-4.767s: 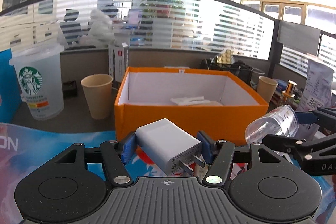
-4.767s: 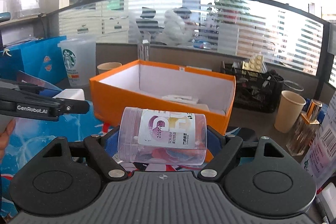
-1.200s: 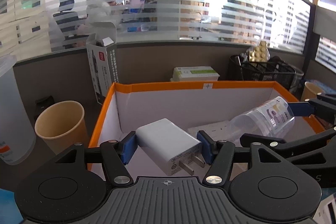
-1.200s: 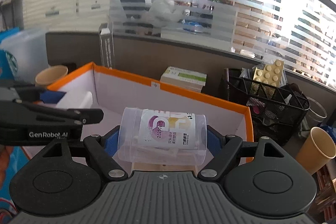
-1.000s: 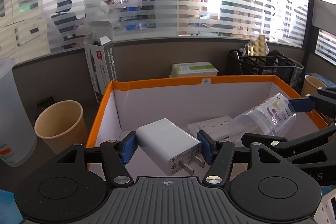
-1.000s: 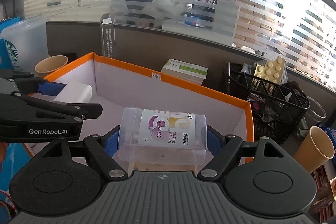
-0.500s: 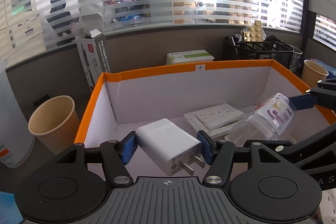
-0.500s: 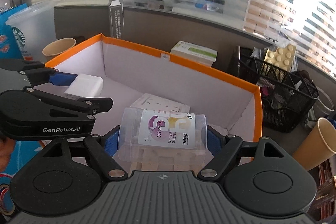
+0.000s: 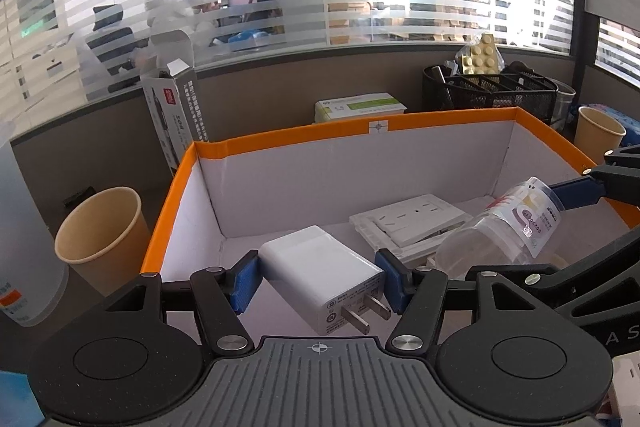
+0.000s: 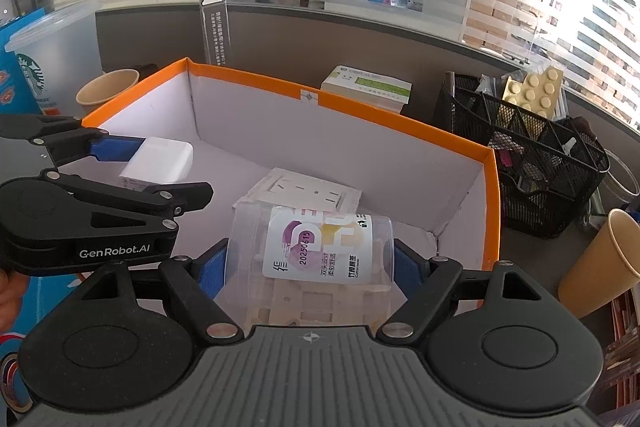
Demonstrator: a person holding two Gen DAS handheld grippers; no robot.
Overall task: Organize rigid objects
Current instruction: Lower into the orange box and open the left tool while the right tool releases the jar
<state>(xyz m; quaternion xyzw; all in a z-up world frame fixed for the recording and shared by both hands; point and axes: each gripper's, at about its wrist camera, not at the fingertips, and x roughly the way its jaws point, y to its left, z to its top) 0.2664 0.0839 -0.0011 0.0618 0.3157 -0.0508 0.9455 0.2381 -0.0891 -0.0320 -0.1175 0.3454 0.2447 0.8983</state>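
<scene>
My left gripper [image 9: 320,281] is shut on a white plug charger [image 9: 320,273], held over the left part of the orange box [image 9: 440,121]. It also shows in the right wrist view [image 10: 158,161]. My right gripper [image 10: 310,267] is shut on a clear plastic jar [image 10: 310,253] with a white and purple label, held sideways over the box's right part [image 10: 490,219]. The jar also shows in the left wrist view [image 9: 504,235]. A white wall socket plate [image 9: 408,221] lies on the box floor, and a pale wooden piece [image 10: 316,307] lies under the jar.
A paper cup [image 9: 102,227] and a Starbucks cup [image 10: 40,63] stand left of the box. A black mesh organizer [image 10: 532,163] and another paper cup [image 10: 596,267] stand to its right. A tall carton [image 9: 174,119] and a green-white box [image 9: 360,105] stand behind it.
Both grippers have moved forward and down over the orange box, carrying the charger and the jar. The box floor and the socket plate now show more fully.
</scene>
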